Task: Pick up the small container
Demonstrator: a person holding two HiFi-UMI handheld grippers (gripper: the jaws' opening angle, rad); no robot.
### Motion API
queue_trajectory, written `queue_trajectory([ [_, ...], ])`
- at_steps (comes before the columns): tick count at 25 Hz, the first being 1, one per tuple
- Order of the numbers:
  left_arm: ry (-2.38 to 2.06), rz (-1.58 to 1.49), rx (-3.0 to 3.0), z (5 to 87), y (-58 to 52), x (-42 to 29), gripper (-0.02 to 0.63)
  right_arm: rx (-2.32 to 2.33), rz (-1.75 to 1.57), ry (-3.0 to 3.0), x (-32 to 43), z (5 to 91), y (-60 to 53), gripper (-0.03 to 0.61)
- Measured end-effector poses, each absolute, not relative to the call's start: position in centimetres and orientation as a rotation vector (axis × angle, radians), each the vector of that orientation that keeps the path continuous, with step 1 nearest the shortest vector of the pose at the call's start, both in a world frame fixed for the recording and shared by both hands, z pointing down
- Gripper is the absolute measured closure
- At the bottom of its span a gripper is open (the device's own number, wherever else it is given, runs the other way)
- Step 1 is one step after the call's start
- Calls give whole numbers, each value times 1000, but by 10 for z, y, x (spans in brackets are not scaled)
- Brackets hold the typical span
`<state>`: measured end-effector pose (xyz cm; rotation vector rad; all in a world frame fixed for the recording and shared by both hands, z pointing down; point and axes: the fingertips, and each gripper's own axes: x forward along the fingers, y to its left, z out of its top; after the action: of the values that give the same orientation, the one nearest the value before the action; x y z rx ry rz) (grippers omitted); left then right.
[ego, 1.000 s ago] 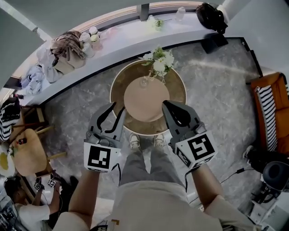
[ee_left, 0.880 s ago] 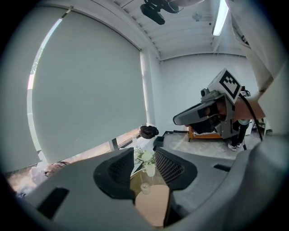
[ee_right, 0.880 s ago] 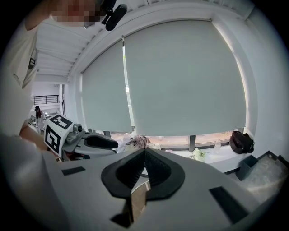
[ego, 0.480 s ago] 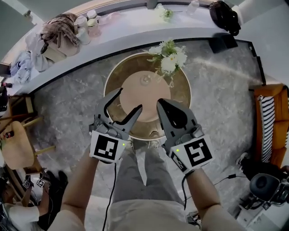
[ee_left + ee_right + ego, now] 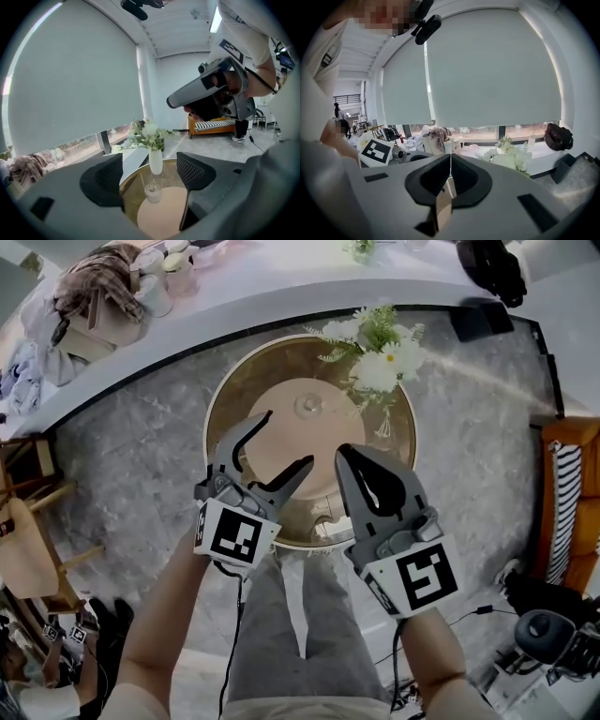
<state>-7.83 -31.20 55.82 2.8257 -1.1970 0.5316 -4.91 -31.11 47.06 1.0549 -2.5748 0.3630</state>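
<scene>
Head view: a grey marbled floor (image 5: 141,456) fills most of the frame, with a long white window ledge (image 5: 262,296) curving across the top. An orange sofa (image 5: 567,484) with a striped cushion sits at the right edge. In the middle stands a round table (image 5: 223,409) with a brass-coloured rim, and a tan disc (image 5: 300,446) forms its centre.

Both grippers are held over the near side of the table, above the person's legs (image 5: 300,615). The left gripper (image 5: 288,439) has its jaws spread wide; they have just been opening, and they grip nothing. In the left gripper view the left gripper (image 5: 152,176) frames the tabletop between its two pads, which touch nothing. The right gripper (image 5: 345,454) has its jaws pressed together. The right gripper view shows the pads of the right gripper (image 5: 450,176) meeting with nothing between them.

A spray of white flowers (image 5: 380,357) rises from a white vase (image 5: 155,161) on the far right part of the table.

The small container (image 5: 308,407), a clear glass jar, stands upright at the far edge of the tan disc. It is near the vase and beyond the left gripper's tips, apart from them. Seen from the left gripper, the small container (image 5: 152,192) lies in line with the gap between the jaws.
</scene>
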Motion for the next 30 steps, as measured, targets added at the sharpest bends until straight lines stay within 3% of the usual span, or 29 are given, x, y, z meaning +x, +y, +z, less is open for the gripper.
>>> queue_trajectory([
  [18, -1037, 580, 2738, 744, -374, -38, 262, 1077, 396, -2486, -49, 631, -341, 571],
  [30, -954, 684, 2717, 823, -391, -24, 236, 1037, 348, -2400, -39, 702, -361, 571],
])
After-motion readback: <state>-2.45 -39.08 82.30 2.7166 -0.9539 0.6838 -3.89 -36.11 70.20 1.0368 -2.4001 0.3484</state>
